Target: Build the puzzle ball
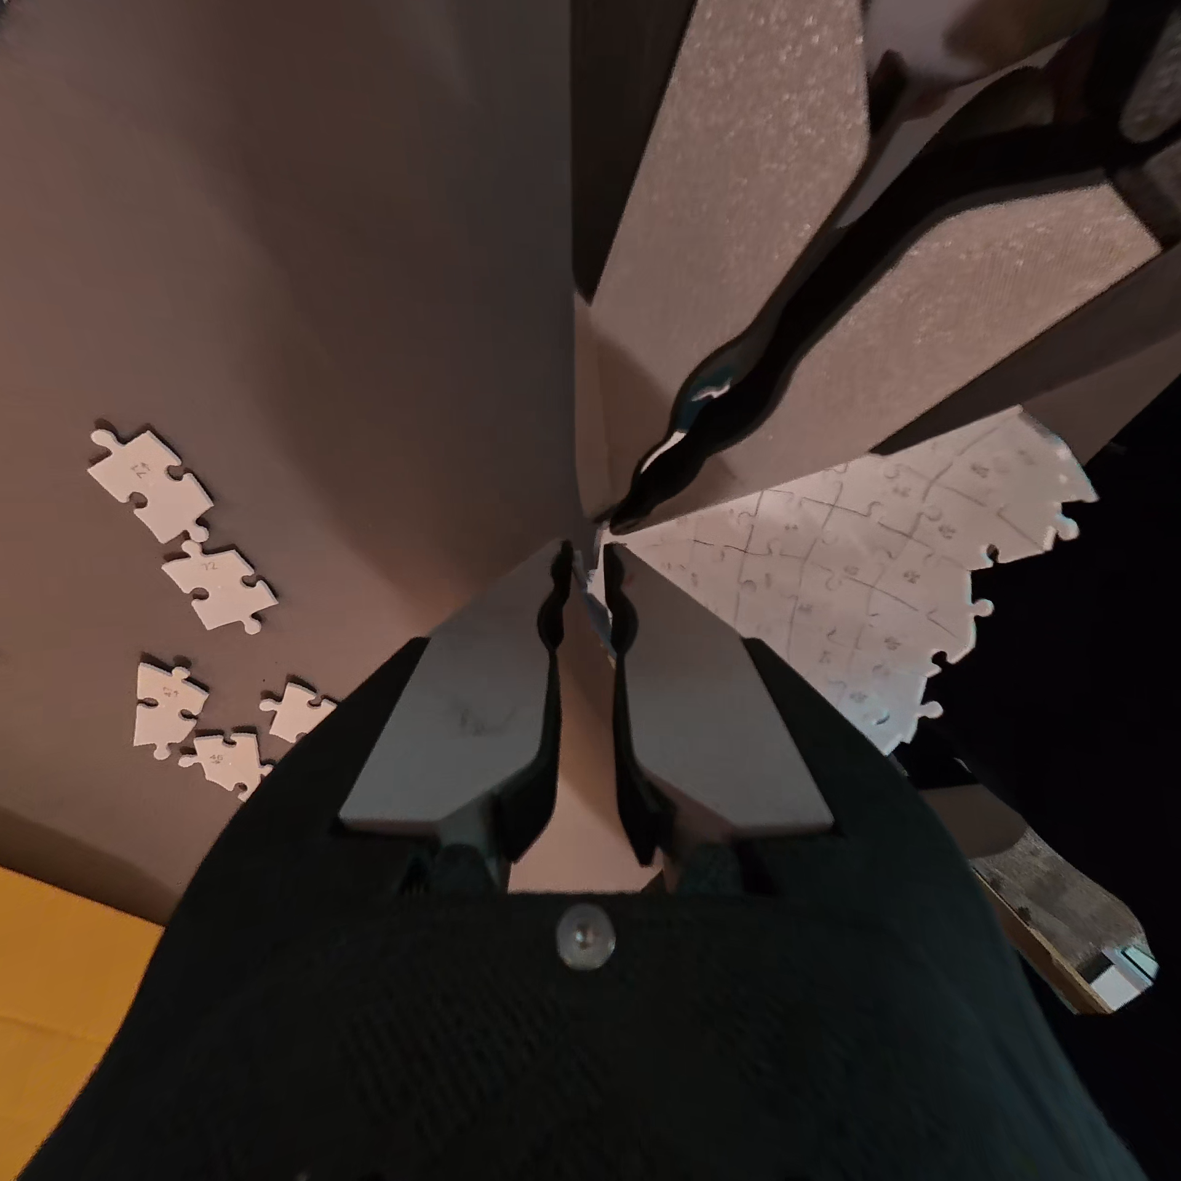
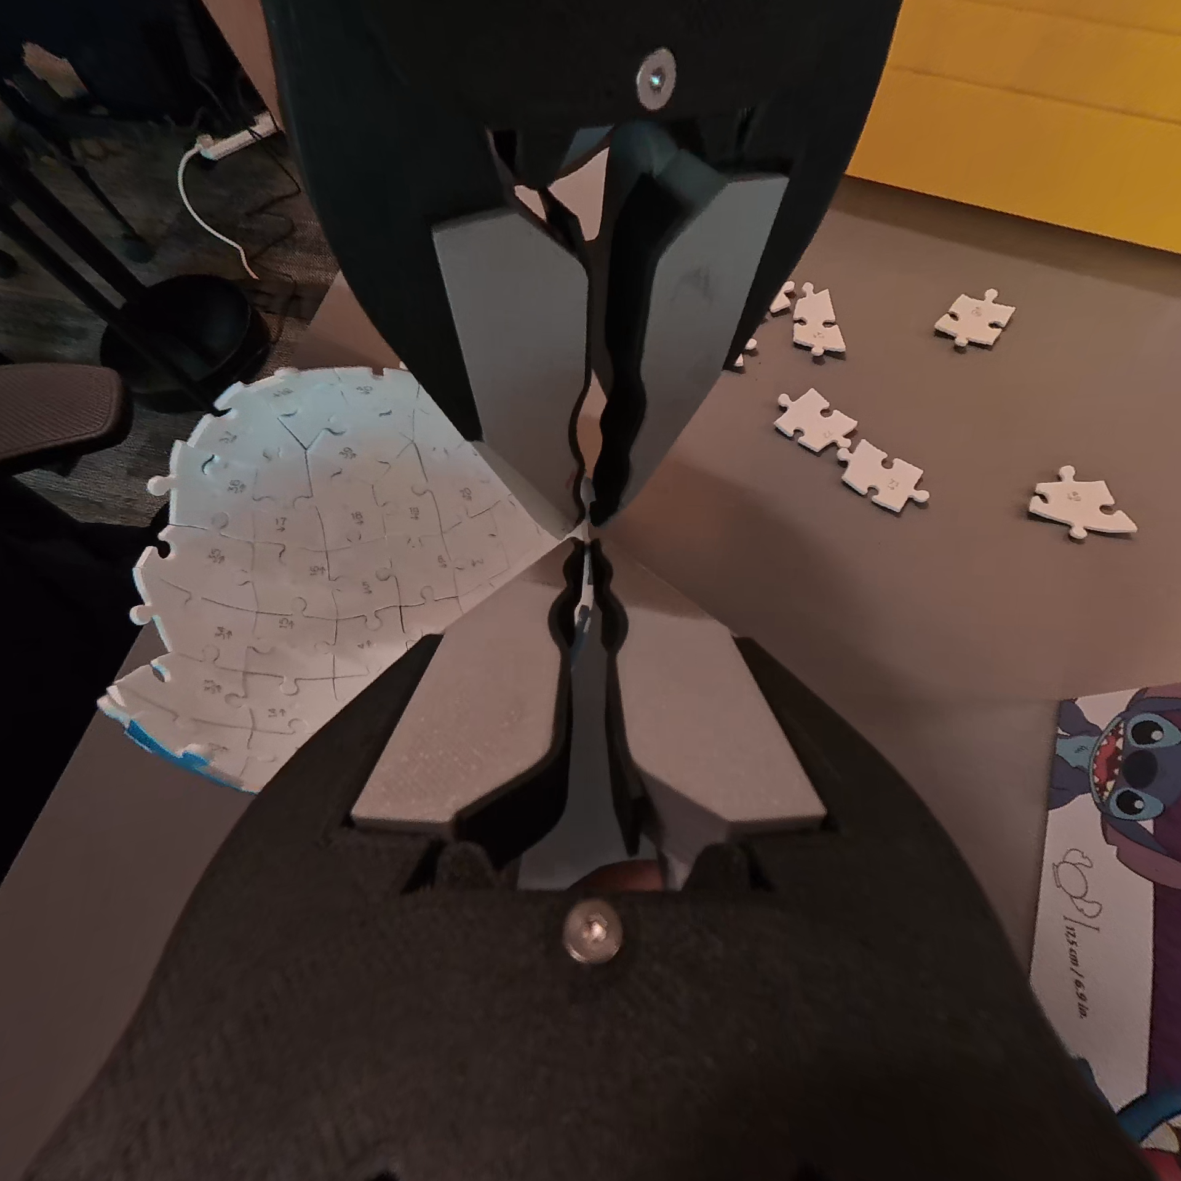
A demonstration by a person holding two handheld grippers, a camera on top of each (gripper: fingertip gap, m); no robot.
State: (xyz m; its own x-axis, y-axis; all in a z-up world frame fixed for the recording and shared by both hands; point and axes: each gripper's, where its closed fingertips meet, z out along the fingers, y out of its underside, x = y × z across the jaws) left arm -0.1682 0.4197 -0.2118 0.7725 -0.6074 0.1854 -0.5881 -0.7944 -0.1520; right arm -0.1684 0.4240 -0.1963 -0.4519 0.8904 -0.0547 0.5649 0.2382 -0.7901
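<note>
The half-built puzzle ball (image 2: 307,549) is a white bowl-shaped shell of joined numbered pieces with a blue outer face, held up over the table's left edge. It also shows in the left wrist view (image 1: 863,575). My left gripper (image 1: 586,556) and right gripper (image 2: 585,556) meet tip to tip at the shell's edge. Each is shut on a thin white-and-blue edge seen end-on. I cannot tell whether either edge is a separate piece. The right gripper (image 1: 613,517) comes in from the upper right, the left gripper (image 2: 586,505) from the top.
Several loose white pieces (image 1: 153,486) lie face down on the grey table (image 1: 319,255), also in the right wrist view (image 2: 885,476). A cartoon picture card (image 2: 1118,799) lies at the right. A yellow surface (image 2: 1022,96) borders the table. A chair (image 2: 57,402) and cable (image 2: 198,192) are beyond the edge.
</note>
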